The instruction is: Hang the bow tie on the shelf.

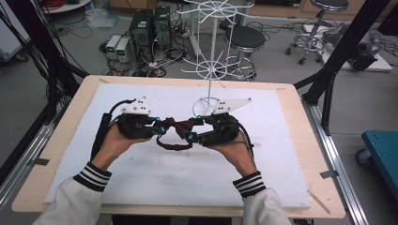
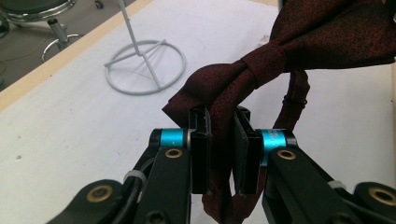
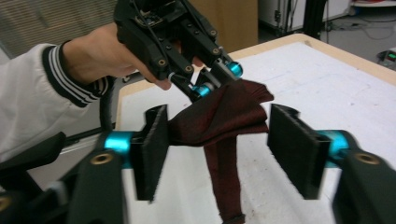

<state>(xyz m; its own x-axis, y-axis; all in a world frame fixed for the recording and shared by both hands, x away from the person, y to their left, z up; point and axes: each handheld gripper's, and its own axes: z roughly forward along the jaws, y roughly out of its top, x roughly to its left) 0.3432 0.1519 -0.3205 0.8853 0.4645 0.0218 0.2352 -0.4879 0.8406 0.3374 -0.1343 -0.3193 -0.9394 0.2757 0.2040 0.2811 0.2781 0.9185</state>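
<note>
High view: a person in white sleeves with black-striped cuffs is holding a pair of black hand-held tongs in each hand above a wooden worktop [image 1: 291, 140] covered by a white foam sheet [image 1: 155, 178]. Between the two tools a dark red fabric bow tie with a strap [image 1: 180, 127] is hanging in the air over the middle of the sheet, its strap drooping in a loop beneath it. Behind it a white wire display stand with a ring base [image 1: 212, 70] is standing at the far side of the sheet.

Left gripper view: the left tongs [image 2: 219, 149] are pinching one wing of the bow tie [image 2: 261, 65], their jaws standing almost together with the cloth pressed between the pads; the knot and the other wing are lying beyond the tips, and the strap is trailing down at the right. The ring base of the stand [image 2: 144, 67] is resting on the sheet farther off.

Right gripper view: the right tongs [image 3: 217, 149] are standing about half open, with the other wing of the bow tie [image 3: 219, 116] lying between the jaws and clear of the right-hand pad; whether the left-hand pad is touching the cloth cannot be told. The strap is hanging down between the jaws. Beyond, the left tongs are gripping the far wing.
</note>
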